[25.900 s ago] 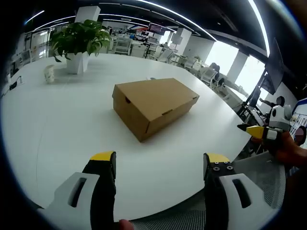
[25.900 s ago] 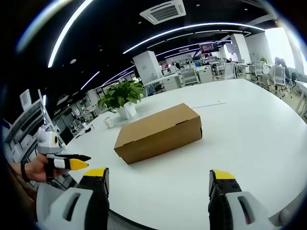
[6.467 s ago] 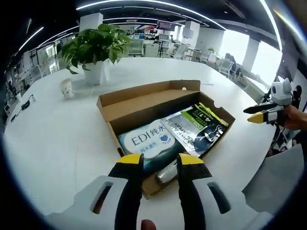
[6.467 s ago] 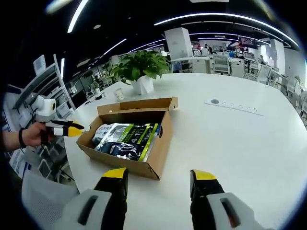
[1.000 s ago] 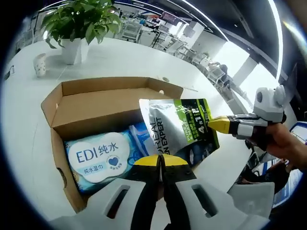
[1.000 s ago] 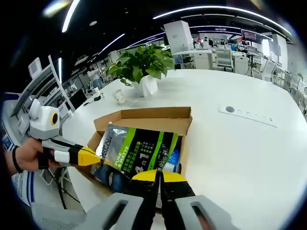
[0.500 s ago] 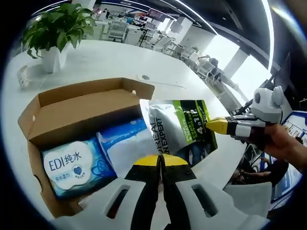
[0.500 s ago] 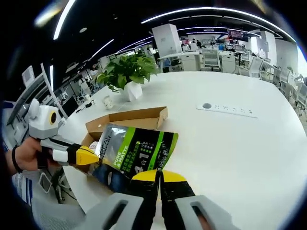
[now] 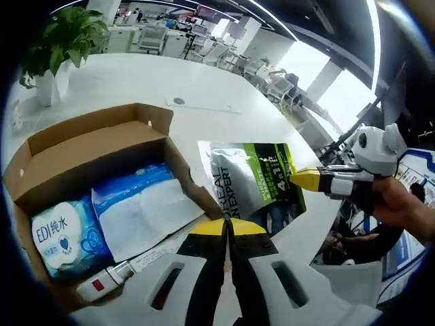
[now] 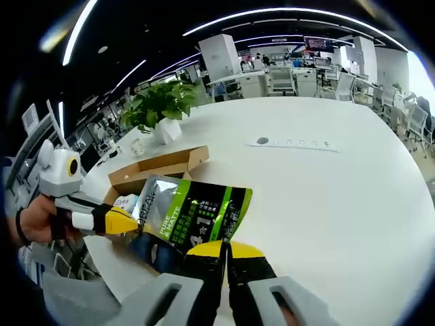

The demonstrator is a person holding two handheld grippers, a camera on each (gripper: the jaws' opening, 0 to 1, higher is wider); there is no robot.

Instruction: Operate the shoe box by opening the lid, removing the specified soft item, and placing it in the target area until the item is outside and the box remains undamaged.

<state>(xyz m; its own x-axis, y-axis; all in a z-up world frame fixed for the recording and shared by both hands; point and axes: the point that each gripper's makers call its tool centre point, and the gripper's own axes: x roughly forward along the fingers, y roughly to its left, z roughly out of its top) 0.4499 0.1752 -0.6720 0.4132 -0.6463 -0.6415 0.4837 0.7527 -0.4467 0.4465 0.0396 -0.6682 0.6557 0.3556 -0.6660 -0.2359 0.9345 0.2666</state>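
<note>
A silver, green and black soft pouch [image 9: 251,183] hangs in the air to the right of the open cardboard shoe box [image 9: 88,142], over the white table. My left gripper [image 9: 228,227] is shut on the pouch's lower edge. My right gripper [image 9: 302,178] comes in from the right and pinches the pouch's side edge. In the right gripper view the pouch [image 10: 194,214] is held by my right gripper [image 10: 226,250], with my left gripper [image 10: 129,221] on its left edge and the box [image 10: 156,170] behind. An EDI wipes pack [image 9: 58,234] and a blue-white pack [image 9: 146,210] lie in the box.
A small tube [image 9: 112,278] lies at the box's near edge. A potted plant [image 10: 163,102] and a cup [image 10: 138,146] stand behind the box. A flat grey strip [image 10: 292,144] lies further out on the white table [image 10: 326,204]. A person's hand holds each gripper.
The pouch, still held by both grippers, has moved sideways out of the box and now hangs over the bare table. The box has stayed in place, lid open.
</note>
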